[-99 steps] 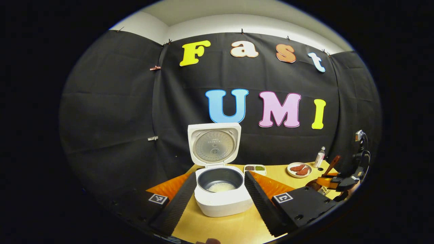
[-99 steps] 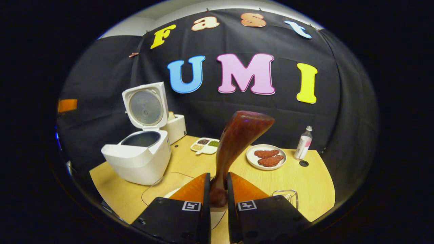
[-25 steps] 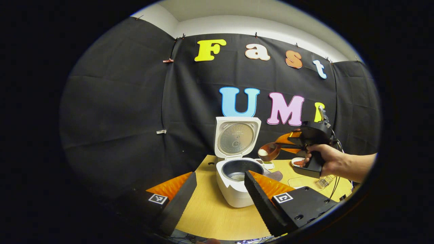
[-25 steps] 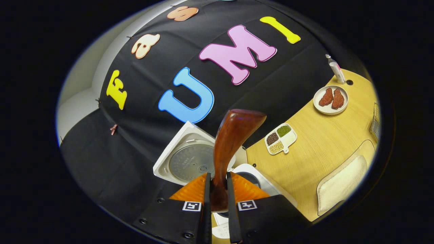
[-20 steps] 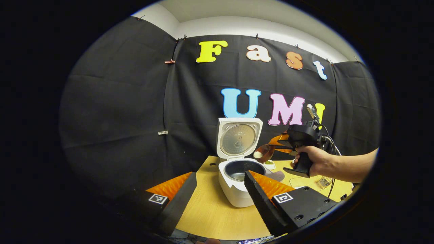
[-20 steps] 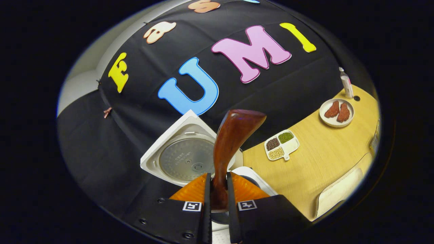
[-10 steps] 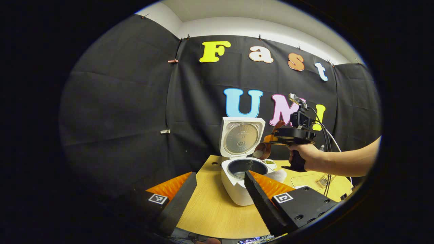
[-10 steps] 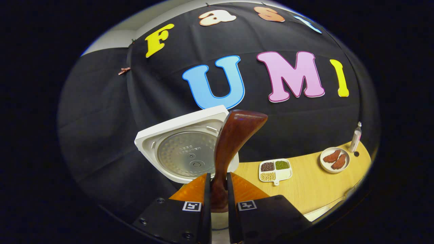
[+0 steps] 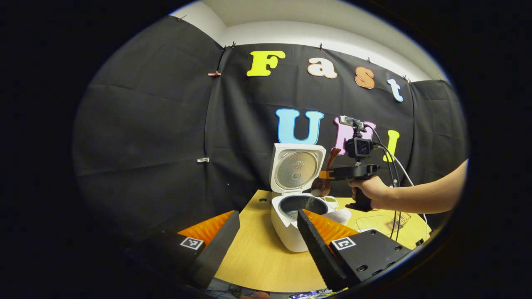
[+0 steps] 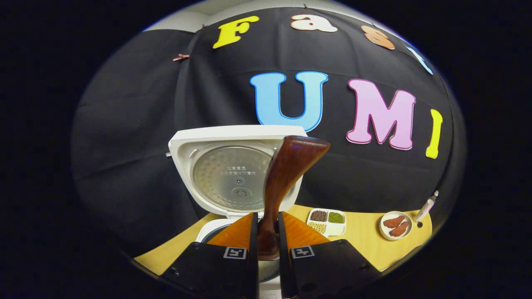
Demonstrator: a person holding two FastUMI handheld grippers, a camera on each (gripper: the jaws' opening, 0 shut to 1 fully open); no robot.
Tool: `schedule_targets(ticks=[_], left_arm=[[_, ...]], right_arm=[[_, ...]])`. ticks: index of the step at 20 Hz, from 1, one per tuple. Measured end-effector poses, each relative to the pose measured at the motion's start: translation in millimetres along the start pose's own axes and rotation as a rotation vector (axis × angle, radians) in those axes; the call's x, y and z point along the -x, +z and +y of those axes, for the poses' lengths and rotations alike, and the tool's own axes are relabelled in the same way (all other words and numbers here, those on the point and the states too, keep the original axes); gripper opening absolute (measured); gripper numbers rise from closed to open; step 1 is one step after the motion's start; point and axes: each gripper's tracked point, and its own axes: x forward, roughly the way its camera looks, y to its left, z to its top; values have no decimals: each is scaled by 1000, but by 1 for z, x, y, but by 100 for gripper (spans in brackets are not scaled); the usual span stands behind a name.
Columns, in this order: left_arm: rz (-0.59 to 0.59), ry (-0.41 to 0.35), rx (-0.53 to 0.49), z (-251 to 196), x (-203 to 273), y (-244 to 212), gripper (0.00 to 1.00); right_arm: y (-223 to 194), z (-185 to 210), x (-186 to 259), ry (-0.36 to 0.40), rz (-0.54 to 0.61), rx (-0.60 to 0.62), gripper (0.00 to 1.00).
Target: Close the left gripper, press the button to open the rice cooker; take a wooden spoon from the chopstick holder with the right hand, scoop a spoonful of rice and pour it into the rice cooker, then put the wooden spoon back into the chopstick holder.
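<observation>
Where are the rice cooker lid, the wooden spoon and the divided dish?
Lid [image 10: 232,174], right gripper view, on its inner metal plate.
Spoon [image 10: 286,170], right gripper view, on the handle above the tongs.
Dish [image 10: 327,221], right gripper view, on its middle, between the compartments.

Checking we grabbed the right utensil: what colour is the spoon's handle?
Glossy reddish-brown wood; the wooden spoon shows best in the right gripper view.

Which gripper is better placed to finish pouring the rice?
Right: the right gripper already clamps the wooden spoon above the open rice cooker. The left gripper is open, farther back.
</observation>
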Motion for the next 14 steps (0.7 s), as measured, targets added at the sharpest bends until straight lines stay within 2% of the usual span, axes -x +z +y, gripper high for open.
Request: schedule_targets(ticks=[9,14], left_arm=[[4,8,15,6,-13,-1,96],[5,-5,13,3,-18,0,96]], right_arm=[[-6,23,-2,67,-6,281,24],[-3,41,6,113,-51,529,24]])
